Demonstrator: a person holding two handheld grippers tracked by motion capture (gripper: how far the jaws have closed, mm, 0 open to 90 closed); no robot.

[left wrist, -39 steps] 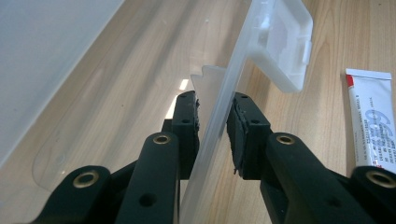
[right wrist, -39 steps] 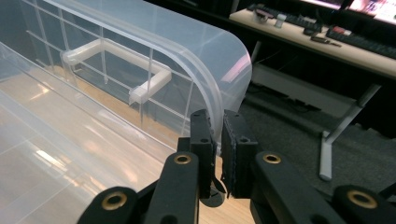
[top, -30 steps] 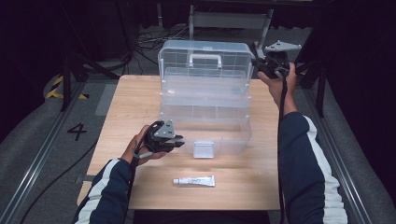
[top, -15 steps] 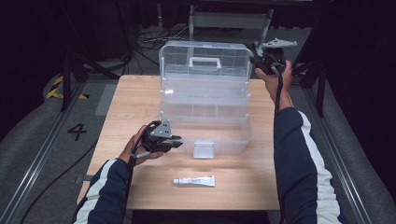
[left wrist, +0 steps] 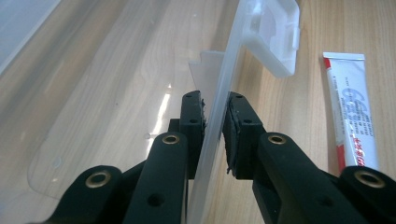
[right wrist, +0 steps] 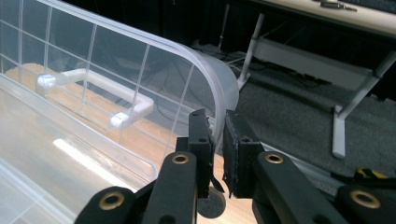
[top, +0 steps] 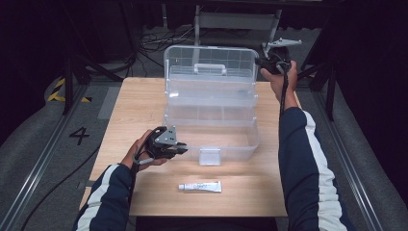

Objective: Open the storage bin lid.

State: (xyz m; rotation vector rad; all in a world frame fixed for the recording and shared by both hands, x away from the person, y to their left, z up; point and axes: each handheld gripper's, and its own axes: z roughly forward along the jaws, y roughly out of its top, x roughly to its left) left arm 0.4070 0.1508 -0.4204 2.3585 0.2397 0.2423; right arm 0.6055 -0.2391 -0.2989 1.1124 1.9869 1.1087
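We see a white tube (top: 200,186) with red and blue print lying flat on the wooden table (top: 139,110), near its front edge, lengthwise along that edge. In the left gripper view the tube (left wrist: 352,116) shows a red band at its crimped end. Beyond the table we find a grey metal stand (top: 235,20) with slanted legs and a tangle of black cables (top: 151,41) on the floor. At the left, a grey floor mat (top: 57,144) carries a black numeral 4 (top: 79,135), and yellow-black hazard tape (top: 60,89) marks the floor beside a black post (top: 69,82).

A white "4" is marked on the grey floor (top: 79,135); the tube (left wrist: 352,116) shows large digits "69".
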